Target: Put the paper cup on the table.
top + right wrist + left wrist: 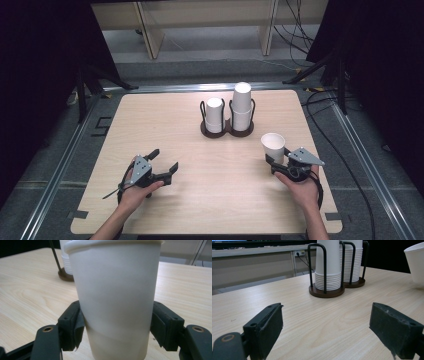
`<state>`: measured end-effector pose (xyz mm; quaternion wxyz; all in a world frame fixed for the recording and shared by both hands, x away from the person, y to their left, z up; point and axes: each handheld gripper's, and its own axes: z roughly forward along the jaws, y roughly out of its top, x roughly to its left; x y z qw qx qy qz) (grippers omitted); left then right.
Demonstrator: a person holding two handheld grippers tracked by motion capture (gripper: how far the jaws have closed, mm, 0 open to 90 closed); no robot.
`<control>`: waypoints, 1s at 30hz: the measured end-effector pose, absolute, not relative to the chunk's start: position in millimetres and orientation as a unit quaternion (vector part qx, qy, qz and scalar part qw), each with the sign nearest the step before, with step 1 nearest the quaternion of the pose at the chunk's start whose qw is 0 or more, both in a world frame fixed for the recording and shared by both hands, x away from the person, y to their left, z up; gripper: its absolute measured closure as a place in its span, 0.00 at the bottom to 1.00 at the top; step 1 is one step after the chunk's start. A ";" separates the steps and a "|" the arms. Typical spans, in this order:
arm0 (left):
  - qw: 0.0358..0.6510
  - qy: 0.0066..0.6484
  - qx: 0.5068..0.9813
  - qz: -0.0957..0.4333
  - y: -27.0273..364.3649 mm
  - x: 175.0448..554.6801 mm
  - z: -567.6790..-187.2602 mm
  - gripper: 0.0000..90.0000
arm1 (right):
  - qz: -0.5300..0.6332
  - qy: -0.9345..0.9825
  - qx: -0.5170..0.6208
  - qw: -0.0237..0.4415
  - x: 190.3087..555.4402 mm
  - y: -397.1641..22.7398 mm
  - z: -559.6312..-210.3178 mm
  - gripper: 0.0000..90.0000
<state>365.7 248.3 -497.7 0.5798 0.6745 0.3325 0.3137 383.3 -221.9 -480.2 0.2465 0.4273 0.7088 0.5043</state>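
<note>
Gripping the white paper cup point(115, 300) low on its wall, my right gripper point(276, 161) has both pads pressed against it; the cup stands upright, mouth up, near the right edge of the wooden table point(165, 200). Beyond it, toward the table's far middle, sits the dark two-ring cup holder point(227, 131) with its two stacks of upturned cups. My left gripper point(165, 162) rests low at the near left, jaws apart, nothing between them.
</note>
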 end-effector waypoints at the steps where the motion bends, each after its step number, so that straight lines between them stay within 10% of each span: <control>1: 0.580 0.333 0.674 0.314 248.0 365.7 -497.7 0.12 | 0.485 0.710 0.434 0.268 383.9 -222.4 -479.4 0.37; 30: 0.568 0.336 0.683 0.314 247.1 362.4 -496.7 0.12 | 0.431 0.739 0.461 0.235 388.2 -228.7 -481.4 0.34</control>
